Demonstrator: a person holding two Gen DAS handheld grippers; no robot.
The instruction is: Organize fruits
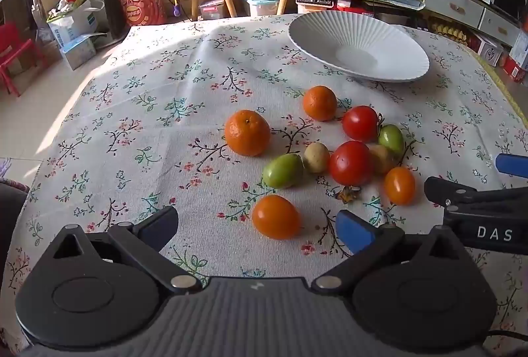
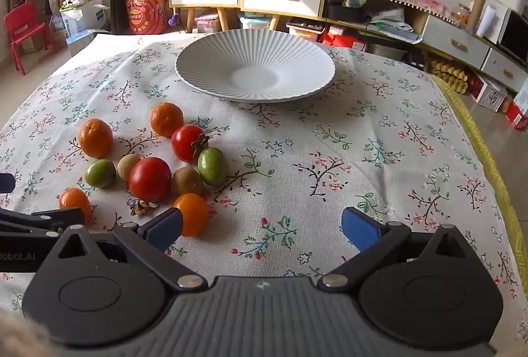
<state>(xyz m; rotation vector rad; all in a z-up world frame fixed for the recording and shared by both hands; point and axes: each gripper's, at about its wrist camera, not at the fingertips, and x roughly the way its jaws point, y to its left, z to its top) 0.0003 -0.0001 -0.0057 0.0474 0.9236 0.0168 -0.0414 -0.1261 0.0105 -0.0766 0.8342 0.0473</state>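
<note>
Two mandarins (image 1: 247,132), two red tomatoes (image 1: 350,162), two orange tomatoes (image 1: 276,217), two green fruits (image 1: 282,170), two brownish fruits (image 1: 316,157), one white plate (image 2: 211,59), left gripper (image 1: 260,228) and right gripper (image 2: 262,226) fingers both spread, holding nothing.

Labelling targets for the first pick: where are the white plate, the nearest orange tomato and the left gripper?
white plate (image 2: 211,59): right wrist view, bare ribbed rim.
nearest orange tomato (image 1: 276,217): left wrist view, centre of its skin.
left gripper (image 1: 259,226): left wrist view, midway between its open fingertips.

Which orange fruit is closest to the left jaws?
The smooth orange tomato, lying right between the left gripper jaws. The bumpy tangerines sit farther back.
</note>
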